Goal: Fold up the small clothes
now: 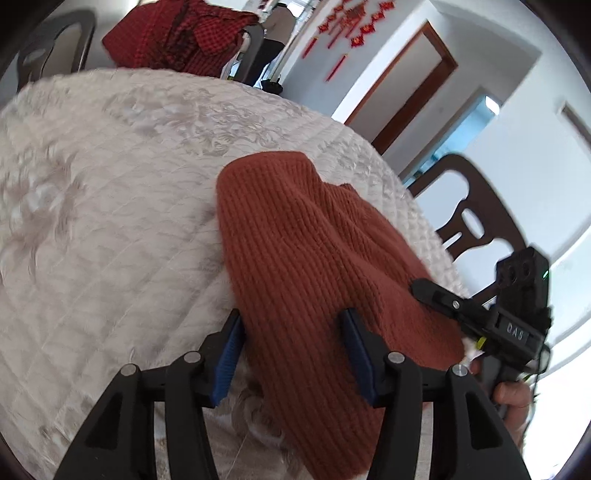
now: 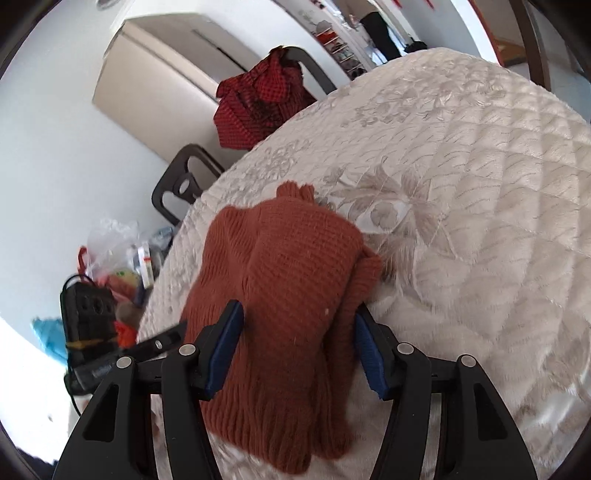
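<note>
A rust-brown ribbed knit garment (image 1: 295, 240) lies folded over on the cream quilted tablecloth (image 1: 110, 184). My left gripper (image 1: 291, 325) is open, its blue pads (image 1: 229, 354) on either side of the garment's near edge. My right gripper (image 2: 299, 325) is open too, astride the other end of the garment (image 2: 288, 280), with layers of knit between its blue pads (image 2: 369, 354). The right gripper also shows in the left wrist view (image 1: 436, 291), touching the garment's right edge. The left gripper's body shows in the right wrist view (image 2: 88, 325) at the left.
A red checked cloth (image 1: 181, 33) hangs over a chair at the table's far side and also shows in the right wrist view (image 2: 258, 107). A dark wooden chair (image 1: 476, 218) stands beyond the table's right edge. Bags and clutter (image 2: 118, 254) lie on the floor at left.
</note>
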Tool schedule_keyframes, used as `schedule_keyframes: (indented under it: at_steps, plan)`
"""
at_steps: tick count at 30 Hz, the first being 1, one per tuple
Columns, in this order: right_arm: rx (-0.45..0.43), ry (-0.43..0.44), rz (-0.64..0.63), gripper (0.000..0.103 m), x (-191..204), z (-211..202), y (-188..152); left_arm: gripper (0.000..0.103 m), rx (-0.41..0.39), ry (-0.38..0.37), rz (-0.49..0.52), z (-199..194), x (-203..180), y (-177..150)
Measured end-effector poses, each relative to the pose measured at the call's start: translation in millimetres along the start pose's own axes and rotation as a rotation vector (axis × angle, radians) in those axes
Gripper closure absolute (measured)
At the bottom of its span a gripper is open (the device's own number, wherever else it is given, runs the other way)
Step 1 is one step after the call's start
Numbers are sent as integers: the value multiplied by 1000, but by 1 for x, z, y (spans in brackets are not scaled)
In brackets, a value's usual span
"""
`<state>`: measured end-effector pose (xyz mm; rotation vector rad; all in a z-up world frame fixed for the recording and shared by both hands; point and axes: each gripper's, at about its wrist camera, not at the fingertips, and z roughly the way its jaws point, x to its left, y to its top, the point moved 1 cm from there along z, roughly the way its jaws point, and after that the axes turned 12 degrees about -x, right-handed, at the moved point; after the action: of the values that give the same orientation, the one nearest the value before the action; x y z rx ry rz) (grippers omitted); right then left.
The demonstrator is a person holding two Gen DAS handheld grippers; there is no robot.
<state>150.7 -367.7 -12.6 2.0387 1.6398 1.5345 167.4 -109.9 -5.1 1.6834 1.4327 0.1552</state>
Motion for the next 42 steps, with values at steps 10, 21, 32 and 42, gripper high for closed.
schedule_keyframes:
  at_steps: [10,21,32,42]
  plan:
    - [-20,-13,-40,74,14,-12,-3,69,-56,120,168,-16,-32,-1]
    - [-51,38,-108,74,55,-31,-6,70,-141,141,266,-55,-50,4]
    - [-5,113,-133,74,99,9,-19,70,-179,218,235,-80,-6,11]
    - [72,218,-92,74,144,85,-21,70,-219,260,132,-115,81,40]
